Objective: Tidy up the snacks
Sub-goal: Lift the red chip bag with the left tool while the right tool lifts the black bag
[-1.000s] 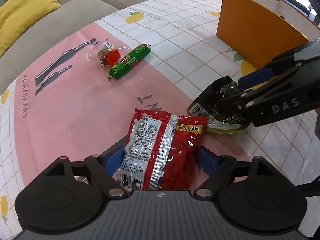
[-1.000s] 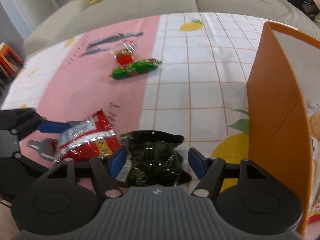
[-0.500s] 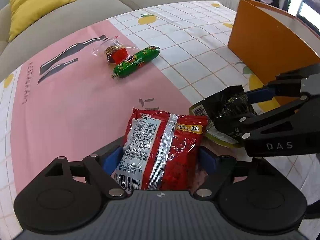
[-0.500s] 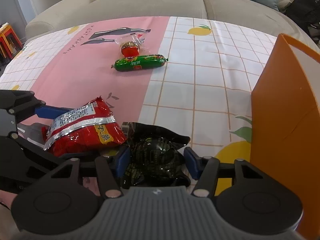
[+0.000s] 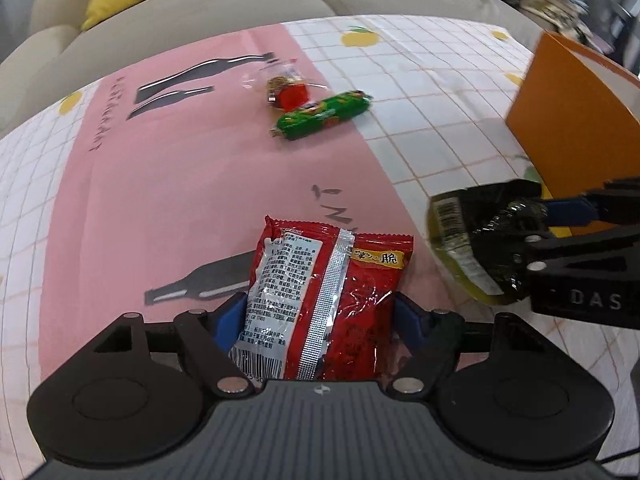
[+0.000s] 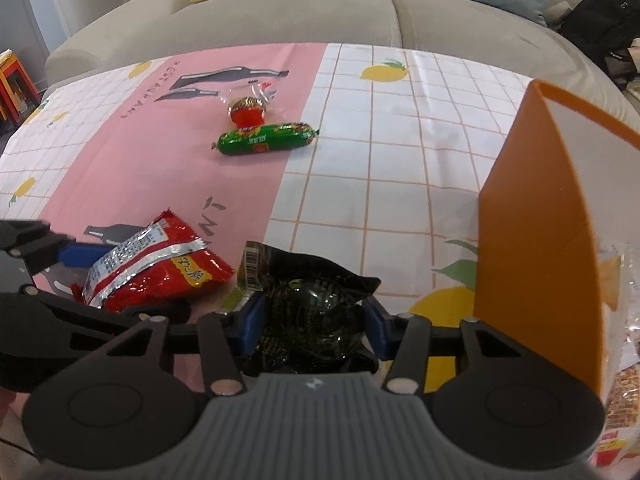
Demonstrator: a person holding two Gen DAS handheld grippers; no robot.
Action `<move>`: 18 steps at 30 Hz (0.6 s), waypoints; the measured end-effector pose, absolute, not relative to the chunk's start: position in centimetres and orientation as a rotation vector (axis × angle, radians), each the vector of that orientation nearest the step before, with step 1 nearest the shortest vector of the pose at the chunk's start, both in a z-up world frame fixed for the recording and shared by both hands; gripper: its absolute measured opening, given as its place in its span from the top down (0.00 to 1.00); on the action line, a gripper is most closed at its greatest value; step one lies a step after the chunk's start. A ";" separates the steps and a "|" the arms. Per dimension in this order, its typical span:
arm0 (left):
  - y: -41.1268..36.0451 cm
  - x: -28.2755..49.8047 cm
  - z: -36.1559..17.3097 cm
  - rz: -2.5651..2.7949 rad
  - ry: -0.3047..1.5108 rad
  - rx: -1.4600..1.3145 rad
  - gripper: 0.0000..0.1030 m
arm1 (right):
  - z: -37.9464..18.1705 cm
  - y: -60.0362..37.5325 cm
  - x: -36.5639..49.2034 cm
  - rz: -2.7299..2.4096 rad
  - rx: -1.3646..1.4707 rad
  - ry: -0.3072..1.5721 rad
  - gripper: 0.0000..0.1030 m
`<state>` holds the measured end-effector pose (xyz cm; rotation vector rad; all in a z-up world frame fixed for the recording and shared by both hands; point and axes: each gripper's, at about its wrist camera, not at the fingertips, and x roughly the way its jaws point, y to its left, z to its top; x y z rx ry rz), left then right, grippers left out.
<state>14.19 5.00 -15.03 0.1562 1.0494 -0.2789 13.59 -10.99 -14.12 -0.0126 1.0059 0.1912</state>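
A red snack packet (image 5: 320, 280) lies on the pink part of the tablecloth between the pads of my left gripper (image 5: 319, 316). Its jaws are closing, and the pads stand at the packet's side edges without squeezing it. To its right a black snack packet (image 6: 312, 304) sits crumpled between the blue pads of my right gripper (image 6: 312, 320), whose jaws are closing and pressing on it. The left wrist view shows that black packet (image 5: 472, 232) pinched in the right gripper (image 5: 520, 236). The red packet (image 6: 156, 264) and left gripper (image 6: 80, 276) show at the right wrist view's lower left.
Farther back lie a green sausage (image 5: 324, 114) and a red sweet in clear wrap (image 5: 288, 92). An orange box (image 6: 532, 220) with an open top stands on the right, with snack bags behind its wall. A grey sofa (image 6: 280, 12) with a yellow cushion borders the table's far edge.
The right jaws have narrowed onto the black packet. The left pads have come in to the red packet's edges, and the left wrist view has rolled. Both packets stay in place.
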 end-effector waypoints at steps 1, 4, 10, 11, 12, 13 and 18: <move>5.1 14.0 -14.8 -0.269 1.043 0.137 0.16 | -13.9 -11.0 13.5 0.190 -0.014 1.002 0.51; 5.6 13.6 -13.9 -0.248 1.028 0.084 0.16 | -13.4 -11.2 13.2 0.194 -0.011 0.990 0.51; 6.4 12.6 -11.4 -0.214 0.989 0.005 0.16 | -12.1 -11.5 12.4 0.206 0.000 0.962 0.52; 6.5 12.5 -10.9 -0.214 0.981 -0.005 0.16 | -11.8 -11.6 12.2 0.209 0.003 0.957 0.52; 6.6 12.3 -10.5 -0.214 0.975 -0.012 0.16 | -11.5 -11.7 12.1 0.212 0.006 0.953 0.52; 6.6 12.2 -9.9 -0.212 0.968 -0.020 0.16 | -11.1 -11.8 11.9 0.215 0.011 0.948 0.52; 6.5 11.2 -7.5 -0.213 0.947 -0.079 0.16 | -9.2 -12.6 10.7 0.235 0.031 0.914 0.52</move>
